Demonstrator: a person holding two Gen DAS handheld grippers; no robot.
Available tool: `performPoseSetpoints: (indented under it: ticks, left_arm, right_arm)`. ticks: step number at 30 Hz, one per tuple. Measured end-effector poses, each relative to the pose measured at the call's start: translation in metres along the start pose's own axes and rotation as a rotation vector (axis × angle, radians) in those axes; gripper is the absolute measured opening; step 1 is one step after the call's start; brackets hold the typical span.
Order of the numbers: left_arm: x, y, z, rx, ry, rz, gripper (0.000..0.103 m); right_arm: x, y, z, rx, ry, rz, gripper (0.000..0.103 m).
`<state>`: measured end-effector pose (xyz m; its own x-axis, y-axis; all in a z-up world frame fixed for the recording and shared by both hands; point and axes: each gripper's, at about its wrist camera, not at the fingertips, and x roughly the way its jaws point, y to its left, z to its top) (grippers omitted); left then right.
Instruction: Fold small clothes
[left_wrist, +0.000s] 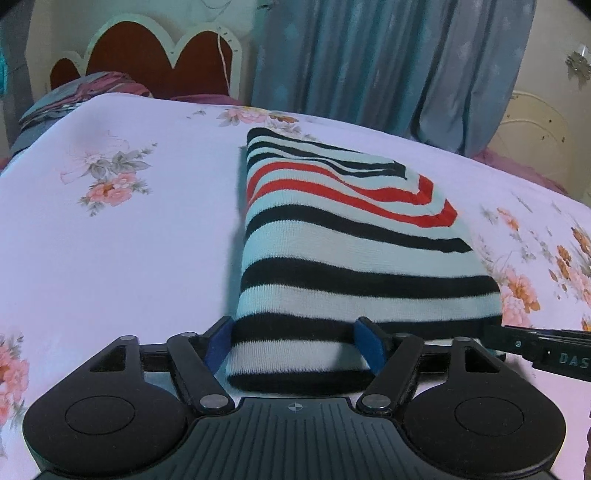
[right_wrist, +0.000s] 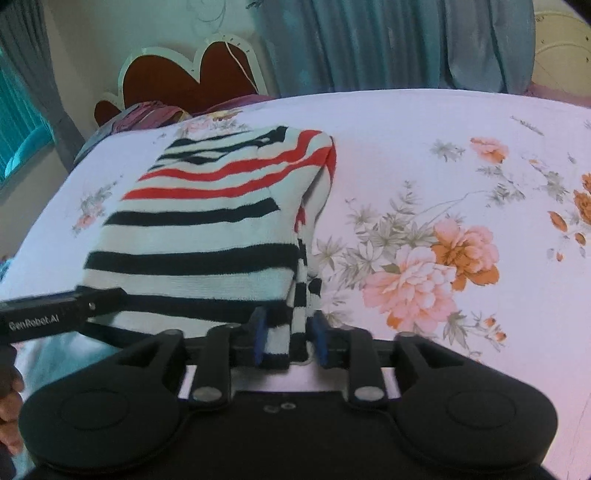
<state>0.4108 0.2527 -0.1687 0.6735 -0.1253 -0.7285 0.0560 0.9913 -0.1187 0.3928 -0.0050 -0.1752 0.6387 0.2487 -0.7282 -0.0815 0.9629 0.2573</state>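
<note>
Left wrist: folded striped knit sweater (left_wrist: 351, 258) between wide-apart left hand-held gripper (left_wrist: 295, 341) pads, floral bedsheet (left_wrist: 110, 240).

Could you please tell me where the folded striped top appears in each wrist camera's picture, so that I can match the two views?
Left wrist view: the striped top fills the centre and right, its near edge between the gripper's fingers.
Right wrist view: the striped top lies left of centre, its near right corner between the fingers.
Shared landmark: the red headboard, upper left in both.
</note>
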Motion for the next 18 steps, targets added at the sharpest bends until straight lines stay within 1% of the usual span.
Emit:
performPoseSetpoints:
  ticks: [2,4,5,7,10,12,13,16,18]
  left_arm:
    - [-0.010,-0.003,-0.002,-0.007,-0.015,0.010,0.087]
    - [-0.020,-0.008,-0.005,-0.004,-0.027,0.020,0.093]
    - [-0.023,-0.010,-0.007,-0.003,-0.027,0.024,0.095]
    - [-0.034,-0.016,-0.010,0.004,-0.035,0.030,0.097]
    - [-0.047,-0.020,-0.016,0.003,-0.048,0.054,0.102]
    - [-0.053,-0.022,-0.018,-0.001,-0.036,0.072,0.102]
    - [-0.058,-0.023,-0.020,-0.009,-0.030,0.080,0.102]
    - [-0.077,-0.027,-0.029,-0.028,-0.018,0.096,0.103]
    - [-0.088,-0.030,-0.036,-0.033,-0.003,0.123,0.103]
  right_arm:
    - [-0.007,-0.003,-0.001,0.034,0.005,0.038,0.050]
    - [-0.014,-0.004,-0.003,0.055,0.017,0.066,0.052]
    - [-0.019,-0.004,-0.004,0.063,0.022,0.082,0.058]
    - [-0.029,-0.006,-0.005,0.081,0.024,0.100,0.068]
    - [-0.043,-0.010,-0.008,0.090,0.003,0.099,0.069]
    - [-0.050,-0.011,-0.009,0.094,-0.005,0.080,0.070]
    - [-0.056,-0.011,-0.010,0.099,-0.012,0.085,0.070]
    - [-0.078,-0.007,-0.019,0.076,-0.043,0.097,0.078]
    - [-0.094,-0.004,-0.028,0.056,-0.054,0.097,0.079]
